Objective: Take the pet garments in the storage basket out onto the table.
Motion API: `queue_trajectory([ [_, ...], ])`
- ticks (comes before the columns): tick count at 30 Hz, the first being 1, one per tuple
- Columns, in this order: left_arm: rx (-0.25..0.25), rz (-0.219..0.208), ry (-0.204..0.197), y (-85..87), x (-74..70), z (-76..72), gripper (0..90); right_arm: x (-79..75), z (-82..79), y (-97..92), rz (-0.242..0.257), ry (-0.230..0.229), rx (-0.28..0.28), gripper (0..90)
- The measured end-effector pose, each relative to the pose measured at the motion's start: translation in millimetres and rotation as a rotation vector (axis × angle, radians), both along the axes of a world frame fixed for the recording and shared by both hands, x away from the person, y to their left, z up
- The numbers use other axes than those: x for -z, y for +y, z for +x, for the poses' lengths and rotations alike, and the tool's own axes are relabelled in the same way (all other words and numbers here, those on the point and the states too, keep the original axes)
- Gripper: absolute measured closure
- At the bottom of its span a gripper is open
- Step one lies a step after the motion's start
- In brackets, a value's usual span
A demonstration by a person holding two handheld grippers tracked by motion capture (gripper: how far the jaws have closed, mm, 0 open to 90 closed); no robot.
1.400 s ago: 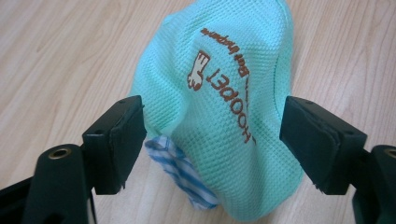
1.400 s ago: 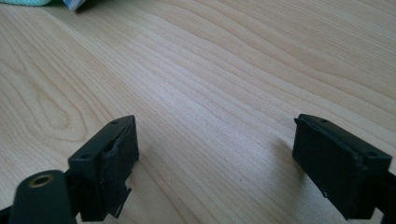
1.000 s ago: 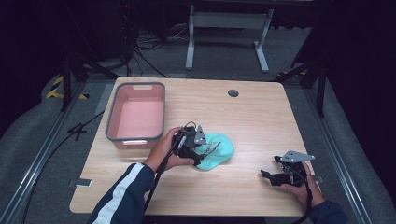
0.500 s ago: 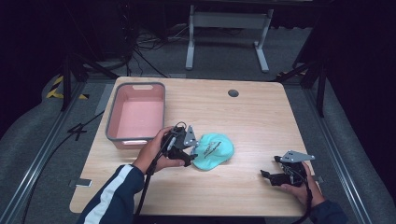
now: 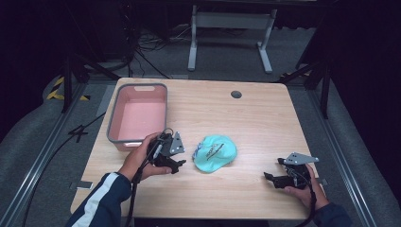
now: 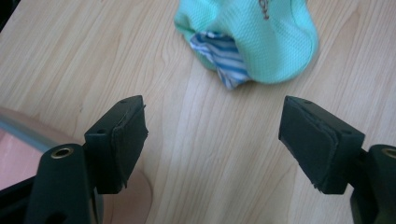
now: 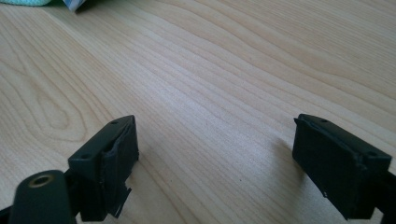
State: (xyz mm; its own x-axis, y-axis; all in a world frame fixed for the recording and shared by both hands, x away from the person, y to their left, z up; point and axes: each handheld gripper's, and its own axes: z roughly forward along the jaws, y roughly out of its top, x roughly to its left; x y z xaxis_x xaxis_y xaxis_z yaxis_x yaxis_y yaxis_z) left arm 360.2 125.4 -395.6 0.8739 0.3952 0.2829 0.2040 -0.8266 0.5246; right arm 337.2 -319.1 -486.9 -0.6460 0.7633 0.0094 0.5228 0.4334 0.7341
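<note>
A mint-green cap [image 5: 215,152] with a striped lining lies on the wooden table [image 5: 265,123] near its middle front. My left gripper [image 5: 178,164] sits just left of the cap, apart from it, between the cap and the pink tub [image 5: 139,113]. In the left gripper view its jaws stand wide open [image 6: 212,140] over bare wood, with the cap [image 6: 261,37] ahead of them. My right gripper [image 5: 274,169] rests near the front right of the table, pointing left. Its jaws are open [image 7: 215,158] with nothing between them.
The empty pink tub with a grey rim [image 6: 18,133] stands at the table's left, close to my left hand. A dark round grommet [image 5: 236,94] sits at the back of the tabletop. A metal stand [image 5: 229,21] and cables are on the floor beyond.
My left gripper has drawn back to the left, away from the cap and toward the tub. The cap stays on the table. The right gripper has not moved.
</note>
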Motion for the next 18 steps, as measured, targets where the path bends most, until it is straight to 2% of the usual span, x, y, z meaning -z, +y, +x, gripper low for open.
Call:
queue_trajectory([
  [6, -0.015, 0.008, -0.001, 12.9, 4.7, -4.3, 23.4, 0.0, -0.1, 0.0, 0.000, 0.000, 0.001, 15.0],
  [7, -0.028, -0.003, 0.001, 17.8, 7.1, -6.1, 23.4, 0.0, -0.1, 0.0, 0.000, 0.000, 0.000, 15.0],
  [16, -0.077, 0.027, 0.000, 46.0, 18.3, -13.2, 23.1, 0.0, -0.1, 0.0, 0.000, 0.000, 0.001, 15.0],
  [18, -0.088, 0.039, -0.013, 52.5, 20.7, -16.1, 23.3, 0.0, -0.1, 0.0, 0.000, 0.000, 0.001, 15.0],
])
